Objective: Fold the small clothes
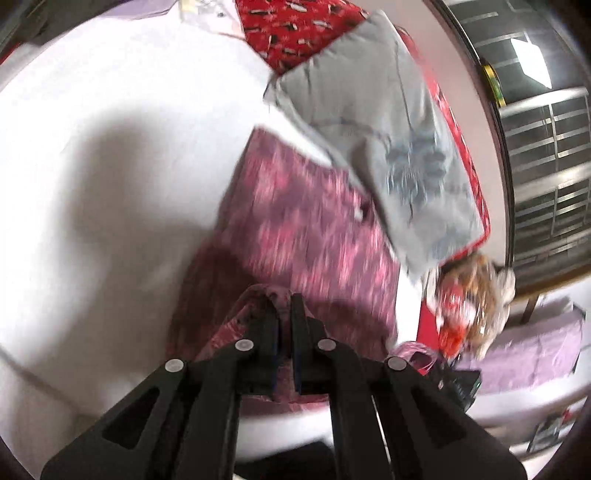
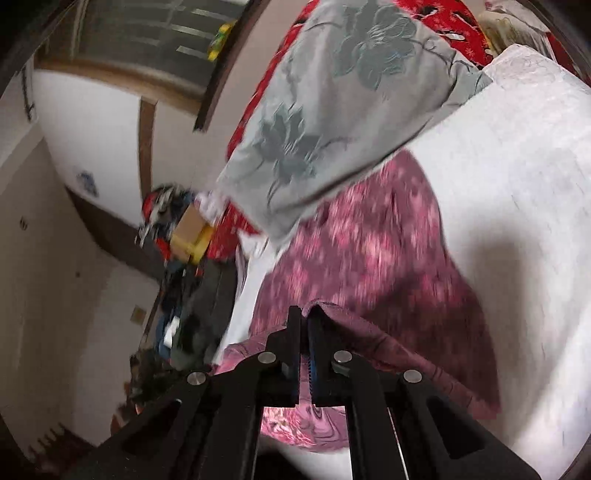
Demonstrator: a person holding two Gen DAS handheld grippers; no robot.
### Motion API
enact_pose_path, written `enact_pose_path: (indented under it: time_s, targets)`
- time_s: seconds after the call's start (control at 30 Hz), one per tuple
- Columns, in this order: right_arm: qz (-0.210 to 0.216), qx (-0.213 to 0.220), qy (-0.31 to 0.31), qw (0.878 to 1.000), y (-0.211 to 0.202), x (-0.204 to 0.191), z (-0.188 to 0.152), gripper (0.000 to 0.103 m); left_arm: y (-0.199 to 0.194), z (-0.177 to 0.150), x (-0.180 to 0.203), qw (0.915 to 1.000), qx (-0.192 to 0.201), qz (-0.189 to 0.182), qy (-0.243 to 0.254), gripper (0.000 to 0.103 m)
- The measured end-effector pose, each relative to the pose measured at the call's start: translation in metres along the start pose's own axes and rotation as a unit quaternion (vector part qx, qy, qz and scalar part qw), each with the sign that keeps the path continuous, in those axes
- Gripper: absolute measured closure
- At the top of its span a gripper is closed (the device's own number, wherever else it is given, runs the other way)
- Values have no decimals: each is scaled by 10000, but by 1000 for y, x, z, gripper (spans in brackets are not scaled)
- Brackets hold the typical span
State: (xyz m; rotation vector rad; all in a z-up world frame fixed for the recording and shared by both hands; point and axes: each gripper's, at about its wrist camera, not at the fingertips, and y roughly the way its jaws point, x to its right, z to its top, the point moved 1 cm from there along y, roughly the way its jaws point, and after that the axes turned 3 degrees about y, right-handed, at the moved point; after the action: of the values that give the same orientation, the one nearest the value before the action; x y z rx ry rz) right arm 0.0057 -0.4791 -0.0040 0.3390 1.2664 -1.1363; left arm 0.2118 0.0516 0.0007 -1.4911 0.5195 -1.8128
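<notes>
A maroon and pink patterned garment (image 1: 306, 229) lies on a white bed sheet (image 1: 122, 155). My left gripper (image 1: 283, 301) is shut on the garment's near edge and lifts it a little. In the right wrist view the same garment (image 2: 373, 254) spreads ahead on the sheet (image 2: 517, 206). My right gripper (image 2: 304, 314) is shut on another part of its near edge, and the cloth drapes over the fingers. Both views are blurred by motion.
A grey floral pillow (image 1: 399, 147) lies over the garment's far end, also in the right wrist view (image 2: 332, 110). A red patterned blanket (image 1: 295, 33) sits behind it. Clutter and a cardboard box (image 2: 188, 225) stand beside the bed. A window grille (image 1: 546, 155) is at the right.
</notes>
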Motion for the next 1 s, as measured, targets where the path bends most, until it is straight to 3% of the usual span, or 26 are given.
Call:
enact_pose_path:
  time_s: [0.3,0.4,0.5,0.57,0.6,0.63,0.67,0.7,0.73,0.87,1.0]
  targets:
    - [-174,465,738,9960,76,41,75,101,73,101,9,9994,80,151,-299,100]
    - [-414,578,1260,9895,99,67,96,101,99,123,-3,9974,-134,361,-601,100]
    - [-699,547,1596,9832,111,85,103,95,109,135,-17,9946,-414,115,-943,100]
    - [-631,732,1679,9811,106,87,109,94,98,137,-19,9950,-337,-145,-929,99]
    - [-412,955,1625,9812,95,84,113,94,90,138,-19,9958,-228,-248,-852,96]
    - [-334,1118,1564,9808,87,81,115,92,80,137,-19,9970,-22,-228,-741,84]
    - [-341,1284,1478,9801,79,79,118,83,69,136,-19,9980,198,-122,-584,74]
    - [-493,1368,1353,9801,72,76,122,76,63,134,-18,9986,288,-49,-447,52]
    - [-819,1277,1189,9813,70,73,125,62,60,132,-18,9990,307,-2,-331,43]
    - [-1703,503,374,9834,93,60,123,60,76,113,-9,9985,-89,328,439,41]
    - [-2291,-20,-429,9725,135,42,114,59,103,97,-3,9929,-399,787,796,41]
